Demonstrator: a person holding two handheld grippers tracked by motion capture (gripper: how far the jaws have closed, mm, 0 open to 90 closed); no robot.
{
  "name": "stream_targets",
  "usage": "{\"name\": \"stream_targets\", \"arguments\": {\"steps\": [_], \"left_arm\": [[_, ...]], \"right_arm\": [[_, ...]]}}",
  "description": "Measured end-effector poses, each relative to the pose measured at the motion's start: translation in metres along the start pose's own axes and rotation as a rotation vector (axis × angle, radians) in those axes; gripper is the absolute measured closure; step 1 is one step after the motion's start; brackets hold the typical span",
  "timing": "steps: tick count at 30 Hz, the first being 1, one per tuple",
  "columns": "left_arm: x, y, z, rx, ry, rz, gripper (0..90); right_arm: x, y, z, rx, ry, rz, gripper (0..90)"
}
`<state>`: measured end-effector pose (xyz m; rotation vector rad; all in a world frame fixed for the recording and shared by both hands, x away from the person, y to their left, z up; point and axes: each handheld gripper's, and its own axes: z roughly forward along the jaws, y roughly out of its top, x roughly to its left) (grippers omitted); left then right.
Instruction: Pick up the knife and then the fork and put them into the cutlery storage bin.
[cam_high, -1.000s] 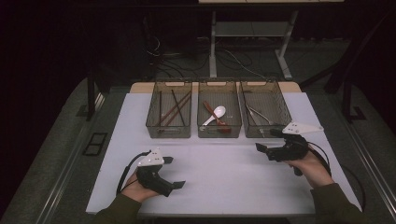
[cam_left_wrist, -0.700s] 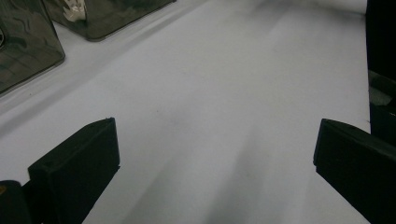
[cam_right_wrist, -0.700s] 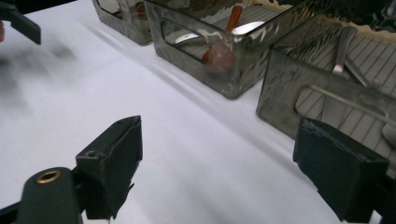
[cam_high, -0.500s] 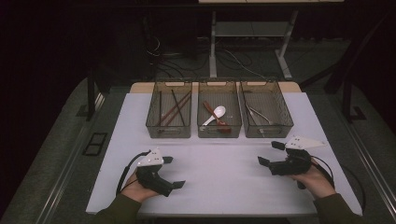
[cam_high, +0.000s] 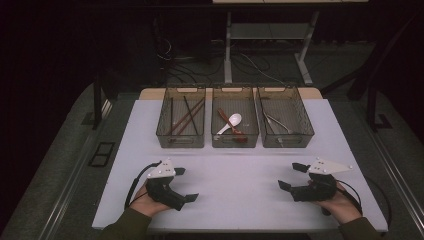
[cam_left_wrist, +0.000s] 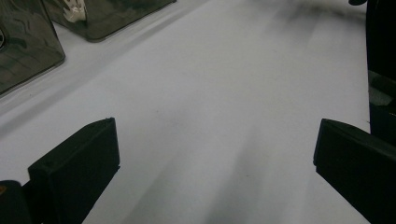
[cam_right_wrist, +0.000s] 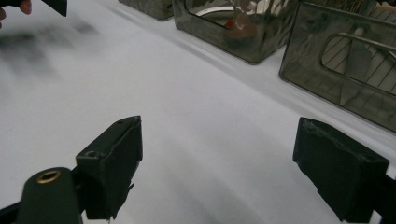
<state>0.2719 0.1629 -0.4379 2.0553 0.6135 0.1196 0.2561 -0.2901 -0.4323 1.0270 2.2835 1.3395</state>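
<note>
Three smoky translucent plastic bins in a row at the far side of the white desk (cam_high: 240, 165): left bin (cam_high: 181, 119) with dark chopsticks, middle bin (cam_high: 235, 120) with a white spoon (cam_high: 233, 121) and red utensils, right bin (cam_high: 285, 119) with metal cutlery. Left gripper (cam_high: 183, 184) resting low at the near left edge, jaws wide apart over bare desk, nothing between. Right gripper (cam_high: 292, 176) at the near right, likewise spread and empty, well apart from the bins.
</note>
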Motion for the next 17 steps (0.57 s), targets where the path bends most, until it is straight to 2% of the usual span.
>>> {"name": "stream_targets", "arguments": {"steps": [8,17], "left_arm": [[0.0003,0.0,-0.0001,-0.003,-0.001,-0.001,0.0],[0.0007,0.0001,0.0005,-0.002,-0.002,-0.003,0.0]], "right_arm": [[-0.001,-0.0061,0.0027,0.028,0.003,0.006,15.8],[-0.0022,-0.0066,0.0022,0.027,0.0,0.005,15.8]]}}
